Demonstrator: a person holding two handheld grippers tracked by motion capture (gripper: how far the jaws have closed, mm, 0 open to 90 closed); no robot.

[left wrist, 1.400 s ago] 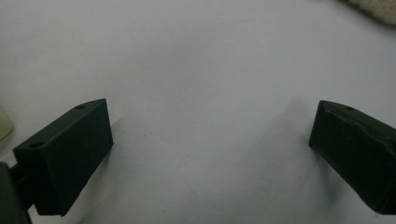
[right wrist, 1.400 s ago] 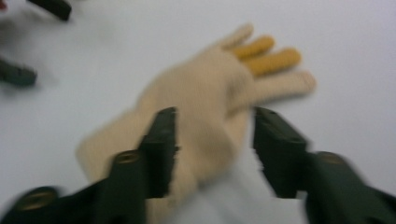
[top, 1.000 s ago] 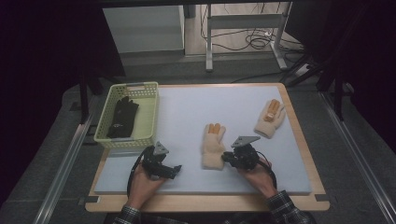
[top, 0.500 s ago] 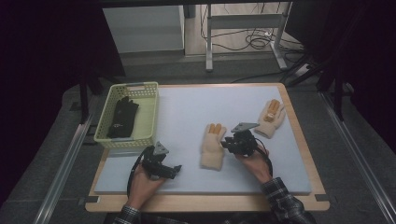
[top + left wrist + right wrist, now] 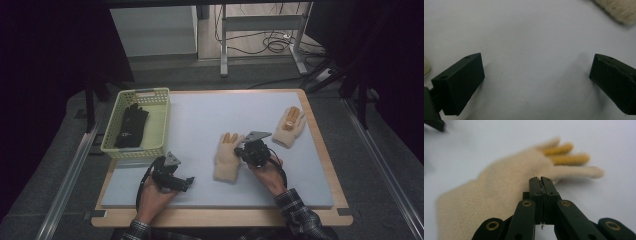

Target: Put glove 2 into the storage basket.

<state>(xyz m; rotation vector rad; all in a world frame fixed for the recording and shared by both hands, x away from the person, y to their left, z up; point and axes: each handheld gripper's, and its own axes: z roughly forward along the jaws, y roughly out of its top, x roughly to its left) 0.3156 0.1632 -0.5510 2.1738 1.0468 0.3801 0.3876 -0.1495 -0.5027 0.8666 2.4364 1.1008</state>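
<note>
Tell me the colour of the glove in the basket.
Black glove, clearest in the high view.

My right claw (image 5: 245,146) moves up from the worktop's near edge to the near cream glove (image 5: 227,157), and its jaws have just been closing, now pressed together at the glove's edge.

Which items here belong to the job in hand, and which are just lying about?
In the job:
- near cream glove, its edge pinched by the right hand-held gripper
- right hand-held gripper, shut on it

Lying about:
- far cream glove
- black glove in the yellow basket
- left hand-held gripper, open over bare mat
</note>
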